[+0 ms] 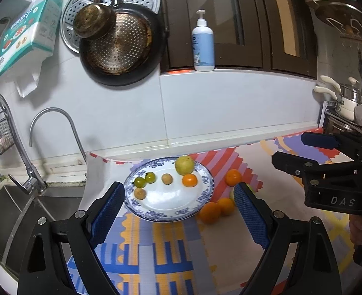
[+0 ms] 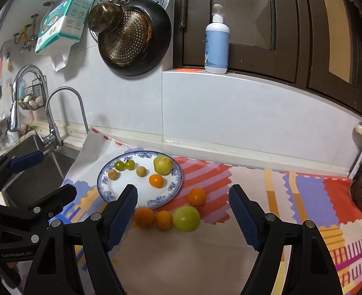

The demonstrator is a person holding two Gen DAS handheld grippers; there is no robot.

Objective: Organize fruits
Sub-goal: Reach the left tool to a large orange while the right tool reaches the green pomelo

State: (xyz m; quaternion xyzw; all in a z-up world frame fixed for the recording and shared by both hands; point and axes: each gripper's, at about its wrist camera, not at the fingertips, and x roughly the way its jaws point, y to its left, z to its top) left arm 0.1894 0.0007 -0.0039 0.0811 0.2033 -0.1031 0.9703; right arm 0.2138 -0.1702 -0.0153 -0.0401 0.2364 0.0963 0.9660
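Note:
A blue-and-white plate (image 1: 166, 199) (image 2: 121, 191) lies on the patterned mat. It holds a yellow-green fruit (image 1: 184, 165), one orange (image 1: 189, 180), two small green fruits (image 1: 145, 179) and two small brown ones (image 1: 167, 179). To the plate's right, on the mat, lie three oranges (image 2: 197, 196) (image 2: 144, 217) (image 2: 164, 219) and a green apple (image 2: 186, 218). My left gripper (image 1: 179, 185) hovers open in front of the plate with nothing between its fingers. Above the loose fruit my right gripper (image 2: 182, 188) is also open and holds nothing. Each gripper also shows at the edge of the other view: the right gripper (image 1: 288, 148), the left gripper (image 2: 57, 173).
A steel sink (image 1: 16, 211) with two taps (image 1: 53, 127) lies left of the mat. Pans (image 1: 121, 44) and a tissue pack (image 1: 28, 32) hang on the tiled wall. A pump bottle (image 1: 203, 44) stands on the window ledge. A dish rack with pots (image 1: 345, 108) sits at the right.

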